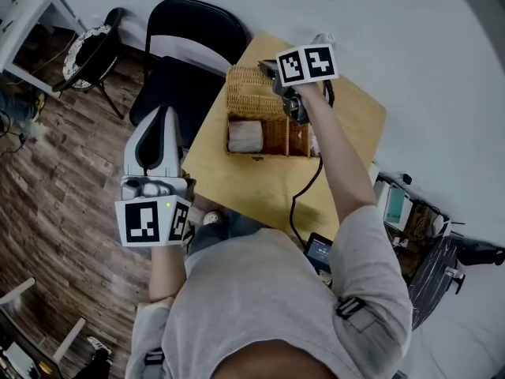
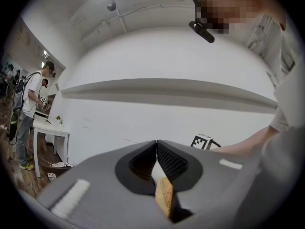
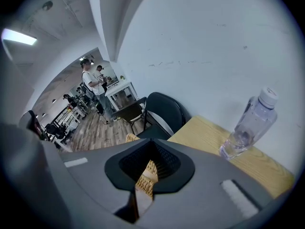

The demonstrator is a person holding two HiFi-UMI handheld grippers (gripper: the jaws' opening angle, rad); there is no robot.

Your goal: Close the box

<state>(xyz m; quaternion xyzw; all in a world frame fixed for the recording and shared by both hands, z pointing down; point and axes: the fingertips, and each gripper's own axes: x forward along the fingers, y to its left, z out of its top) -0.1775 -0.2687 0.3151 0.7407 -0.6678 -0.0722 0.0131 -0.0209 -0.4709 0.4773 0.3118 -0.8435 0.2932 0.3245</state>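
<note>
The wicker box (image 1: 272,136) stands on a small wooden table (image 1: 237,188) with a white cloth (image 1: 245,136) inside it. Its lid (image 1: 251,91) is open and leans back behind it. My right gripper (image 1: 298,114) hangs over the box's rear right corner, beside the lid's right end. Its jaws are shut tip to tip (image 3: 152,142); wicker (image 3: 145,178) shows through the slit below them, and I cannot tell whether they touch it. My left gripper (image 1: 162,113) is off the table's left side, over a chair, shut (image 2: 156,142) on nothing.
A black chair (image 1: 189,46) stands behind the table's left corner. A clear water bottle (image 3: 250,125) sits near the table's far edge. A black cable (image 1: 304,188) crosses the table towards a phone (image 1: 319,253). People stand far back in the room (image 3: 93,87).
</note>
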